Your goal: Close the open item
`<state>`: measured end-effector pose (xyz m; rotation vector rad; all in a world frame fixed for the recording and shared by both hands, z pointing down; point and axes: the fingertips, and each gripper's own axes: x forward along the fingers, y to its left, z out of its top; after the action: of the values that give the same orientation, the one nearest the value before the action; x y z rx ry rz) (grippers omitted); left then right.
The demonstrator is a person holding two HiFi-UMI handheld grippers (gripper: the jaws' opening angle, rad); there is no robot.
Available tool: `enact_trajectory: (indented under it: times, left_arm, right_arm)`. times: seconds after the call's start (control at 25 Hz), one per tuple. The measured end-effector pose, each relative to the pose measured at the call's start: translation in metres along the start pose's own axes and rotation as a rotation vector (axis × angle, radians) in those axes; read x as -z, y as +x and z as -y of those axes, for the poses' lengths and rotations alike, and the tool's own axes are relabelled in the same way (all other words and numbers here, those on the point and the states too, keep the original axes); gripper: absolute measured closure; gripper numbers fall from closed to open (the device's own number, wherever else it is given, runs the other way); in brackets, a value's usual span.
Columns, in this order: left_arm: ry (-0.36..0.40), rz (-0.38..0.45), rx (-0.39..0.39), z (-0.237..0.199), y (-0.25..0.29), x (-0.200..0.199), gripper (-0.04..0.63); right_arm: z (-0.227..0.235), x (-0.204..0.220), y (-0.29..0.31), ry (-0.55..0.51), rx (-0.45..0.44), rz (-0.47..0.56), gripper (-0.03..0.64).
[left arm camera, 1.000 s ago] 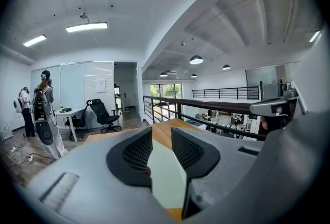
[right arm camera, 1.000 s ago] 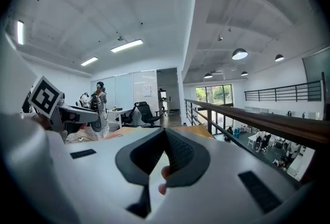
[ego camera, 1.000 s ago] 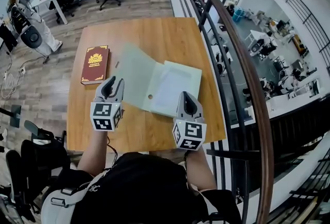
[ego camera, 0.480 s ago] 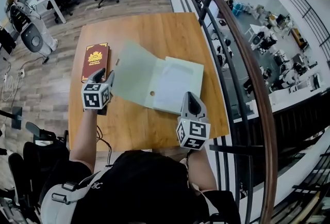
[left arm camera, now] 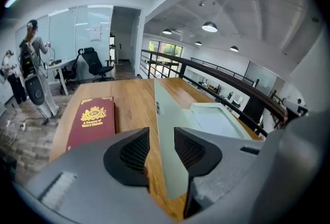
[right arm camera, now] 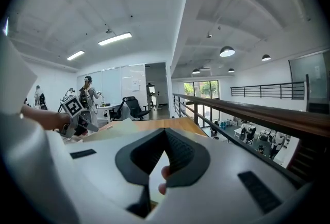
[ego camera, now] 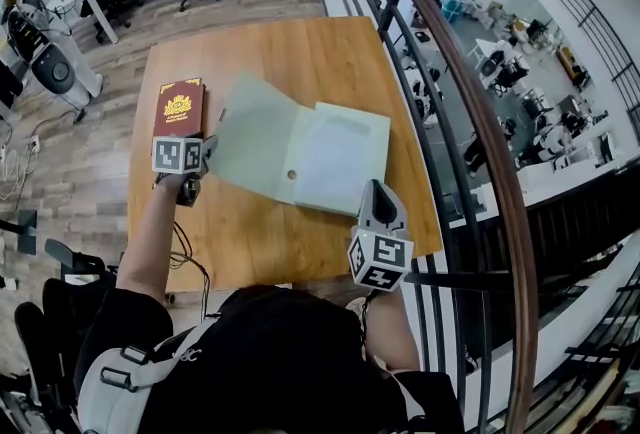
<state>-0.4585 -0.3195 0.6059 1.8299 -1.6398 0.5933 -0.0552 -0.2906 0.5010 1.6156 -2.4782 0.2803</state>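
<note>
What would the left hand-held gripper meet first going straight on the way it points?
Probably the raised lid of the pale green box; its edge lines up with the open jaws of the left hand-held gripper, depth unclear.

The table (ego camera: 300, 52) is warm, varnished wood with a fine straight grain and a soft sheen. The open folder (ego camera: 258, 147) on it is pale green card, matt and smooth, its inner leaf paler and papery. By the table's left edge, the maroon book (ego camera: 178, 109) has a smooth, faintly glossy cover with gold foil print. The left gripper (left arm camera: 161, 145) is matt grey plastic, and its pads (left arm camera: 135, 152) are black and finely ribbed. The right gripper (ego camera: 380, 192) is a paler plastic of the same matt finish. The handrail (ego camera: 470, 92) is polished brown wood on dark painted metal bars (ego camera: 400, 52). The floor (ego camera: 80, 152) is grey-brown wood-look planking.
</note>
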Motion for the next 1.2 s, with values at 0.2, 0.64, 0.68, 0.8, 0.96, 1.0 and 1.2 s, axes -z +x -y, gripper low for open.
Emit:
enact_trajectory:
  times: [0.2,0.64,0.68,0.8,0.96,1.0,1.2]
  left_arm:
    - [-0.138,-0.107,0.157,-0.006,0.018,0.019,0.459]
    - [-0.24,-0.143,0.273,0.003,0.027,0.04,0.562]
    - [-0.255,-0.133,0.292,0.005,0.025,0.038,0.57]
    - [-0.278,-0.11,0.325,0.007,0.02,0.033,0.586]
    - [-0.263,-0.096,0.327,0.005,0.014,0.029,0.588]
    - [-0.261,-0.093,0.33,0.006,0.012,0.028,0.588]
    - [-0.238,-0.062,0.351,0.018,0.002,0.019,0.589]
  right_arm:
    - [0.006,0.002,0.0,-0.001,0.021,-0.005,0.62]
    - [0.009,0.004,0.002,-0.017,0.036,-0.019,0.62]
    - [0.009,0.005,0.002,-0.018,0.038,-0.021,0.62]
    - [0.012,0.007,0.004,-0.022,0.045,-0.031,0.62]
    - [0.017,0.015,0.009,-0.008,0.06,-0.049,0.62]
    - [0.019,0.018,0.011,0.005,0.061,-0.056,0.62]
    - [0.038,0.049,0.02,0.074,0.055,-0.125,0.579]
